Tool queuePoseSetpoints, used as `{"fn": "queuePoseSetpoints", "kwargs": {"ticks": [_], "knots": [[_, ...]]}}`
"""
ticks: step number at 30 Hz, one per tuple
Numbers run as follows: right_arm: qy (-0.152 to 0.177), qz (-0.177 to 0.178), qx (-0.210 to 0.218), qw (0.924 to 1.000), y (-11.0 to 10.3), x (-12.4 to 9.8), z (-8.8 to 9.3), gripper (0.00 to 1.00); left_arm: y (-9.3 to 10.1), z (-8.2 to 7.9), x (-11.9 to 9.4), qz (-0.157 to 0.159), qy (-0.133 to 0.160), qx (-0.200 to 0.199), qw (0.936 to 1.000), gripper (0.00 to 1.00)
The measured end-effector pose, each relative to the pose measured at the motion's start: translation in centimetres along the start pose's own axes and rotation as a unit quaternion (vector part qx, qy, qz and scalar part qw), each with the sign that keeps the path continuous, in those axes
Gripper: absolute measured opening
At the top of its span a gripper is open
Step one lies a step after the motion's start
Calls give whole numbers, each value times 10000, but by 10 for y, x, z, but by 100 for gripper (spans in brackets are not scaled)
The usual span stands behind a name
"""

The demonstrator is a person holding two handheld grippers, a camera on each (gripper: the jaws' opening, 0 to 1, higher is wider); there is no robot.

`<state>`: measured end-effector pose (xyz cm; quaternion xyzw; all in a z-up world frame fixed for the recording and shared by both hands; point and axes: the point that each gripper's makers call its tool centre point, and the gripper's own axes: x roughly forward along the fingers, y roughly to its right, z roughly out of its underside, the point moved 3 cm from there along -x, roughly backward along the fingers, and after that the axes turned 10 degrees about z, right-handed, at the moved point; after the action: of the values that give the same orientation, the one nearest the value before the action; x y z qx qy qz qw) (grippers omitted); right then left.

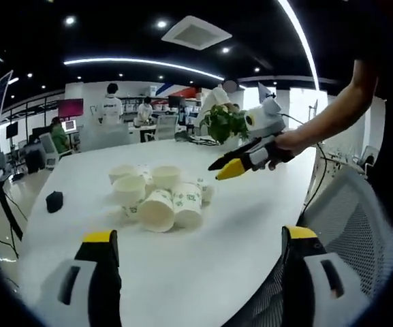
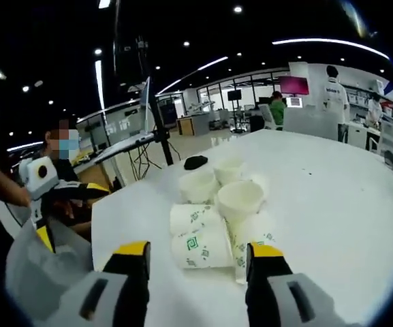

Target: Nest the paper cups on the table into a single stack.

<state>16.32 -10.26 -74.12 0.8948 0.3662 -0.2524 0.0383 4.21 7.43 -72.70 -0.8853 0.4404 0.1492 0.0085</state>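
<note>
Left gripper [image 1: 195, 272]: jaws wide apart, empty, above the near table edge.
Right gripper [image 2: 197, 269]: jaws parted, empty, just short of the cups.
Paper cups [image 1: 156, 195]: loose cluster mid-table, some upright, some on their sides.
Table [image 1: 250, 225]: white.
Black object [image 1: 54, 201]: beside the cluster, apart.

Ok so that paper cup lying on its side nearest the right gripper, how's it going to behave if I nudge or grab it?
The sideways cup would probably roll in a curve if nudged, since it tapers and rests on the smooth white table. It looks thin and empty, so likely very light and easily crushed. Neighbouring cups touch it and may shift too.
</note>
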Motion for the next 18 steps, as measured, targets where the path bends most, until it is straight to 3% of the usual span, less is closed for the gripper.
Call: {"fn": "queuePoseSetpoints", "kwargs": {"ticks": [7, 18], "knots": [[-140, -291, 310, 9990, 2, 21, -6, 54, 0, 1, 0, -2, -83, 45, 10000, 98], [-360, -508, 171, 9979, -6, 45, -6, 47, -3, 4, 0, -53, -158, 72, 9998, 96]]}}
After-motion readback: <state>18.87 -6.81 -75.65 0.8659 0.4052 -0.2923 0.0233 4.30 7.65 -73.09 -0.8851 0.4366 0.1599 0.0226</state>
